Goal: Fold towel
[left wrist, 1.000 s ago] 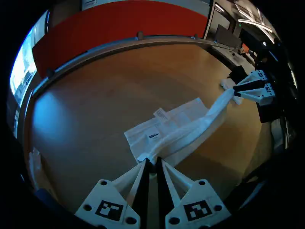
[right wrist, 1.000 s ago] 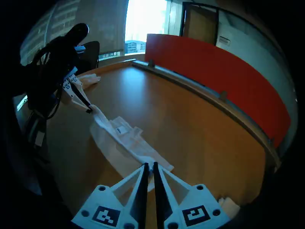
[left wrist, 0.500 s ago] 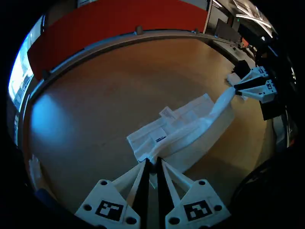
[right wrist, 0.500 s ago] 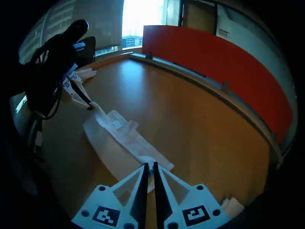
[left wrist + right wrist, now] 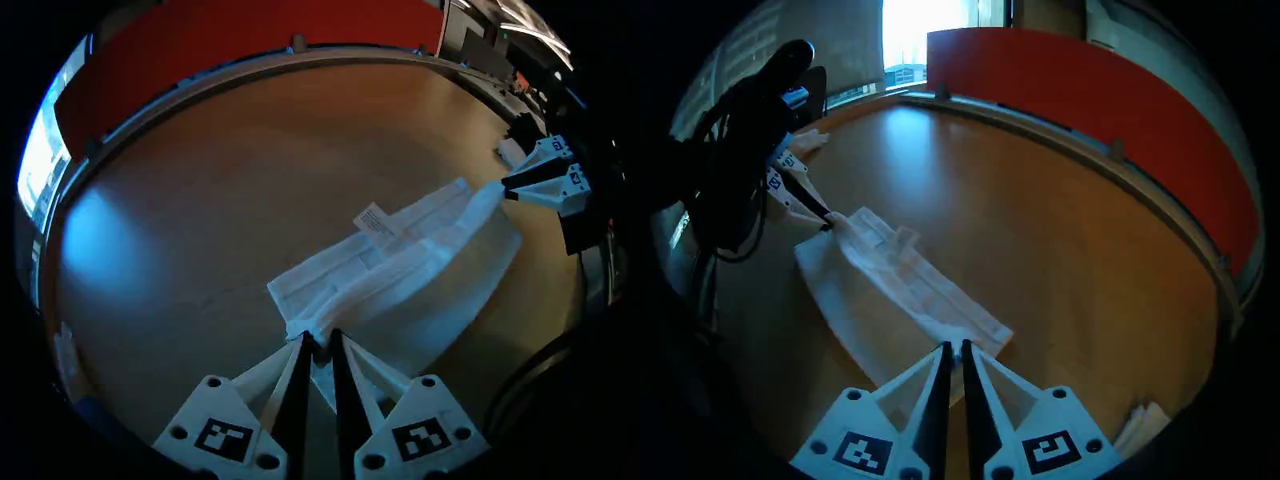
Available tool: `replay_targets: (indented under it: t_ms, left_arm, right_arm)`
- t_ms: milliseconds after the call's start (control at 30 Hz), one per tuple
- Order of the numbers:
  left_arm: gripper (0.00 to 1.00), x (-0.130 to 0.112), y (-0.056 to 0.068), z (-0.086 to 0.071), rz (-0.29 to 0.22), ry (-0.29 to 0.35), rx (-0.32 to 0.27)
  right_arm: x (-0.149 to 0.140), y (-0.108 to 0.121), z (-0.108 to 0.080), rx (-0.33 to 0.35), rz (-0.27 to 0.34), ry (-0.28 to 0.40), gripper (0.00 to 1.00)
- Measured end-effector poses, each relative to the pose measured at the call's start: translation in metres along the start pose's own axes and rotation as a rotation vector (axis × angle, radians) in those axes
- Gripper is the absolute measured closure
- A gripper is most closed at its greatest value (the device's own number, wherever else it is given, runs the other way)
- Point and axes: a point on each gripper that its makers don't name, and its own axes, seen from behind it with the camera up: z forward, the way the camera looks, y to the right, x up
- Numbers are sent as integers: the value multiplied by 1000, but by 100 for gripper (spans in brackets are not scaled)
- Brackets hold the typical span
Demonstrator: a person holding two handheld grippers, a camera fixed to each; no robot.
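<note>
Since a second ago the towel [image 5: 400, 264] has been spreading from a bunched, rope-like strip into a wider sheet, and it is now lying flatter on the table [image 5: 200, 176]. The left gripper [image 5: 318, 340] is pinching one end of the towel's folded edge, its fingers nearly together with cloth between them. The right gripper [image 5: 952, 346] is doing the same at the other end, fingers narrow and clamping the fabric. In the left gripper view a tag [image 5: 376, 220] is sticking up from the towel's far layer. In the right gripper view a dark sleeve [image 5: 736, 160] is holding the left gripper at the towel's far end. The wooden table is reflecting bluish light from a bright window [image 5: 920, 36]. A metal rail [image 5: 1088, 148] is running along the table's far edge, with a red partition [image 5: 1120, 96] standing behind it. A small pale cloth [image 5: 1140, 422] is lying near the table's edge, well apart from the towel.
</note>
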Motion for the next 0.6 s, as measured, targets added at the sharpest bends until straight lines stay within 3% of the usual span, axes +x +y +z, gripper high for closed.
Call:
replay_targets:
  t_ms: [367,600]
  left_arm:
    - [56,10,-19,14,-5,25,66]
    - [53,20,-30,14,-15,37,91]
  right_arm:
    - [-4,12,14,-36,39,-8,85]
    - [-2,22,21,-72,19,-11,80]
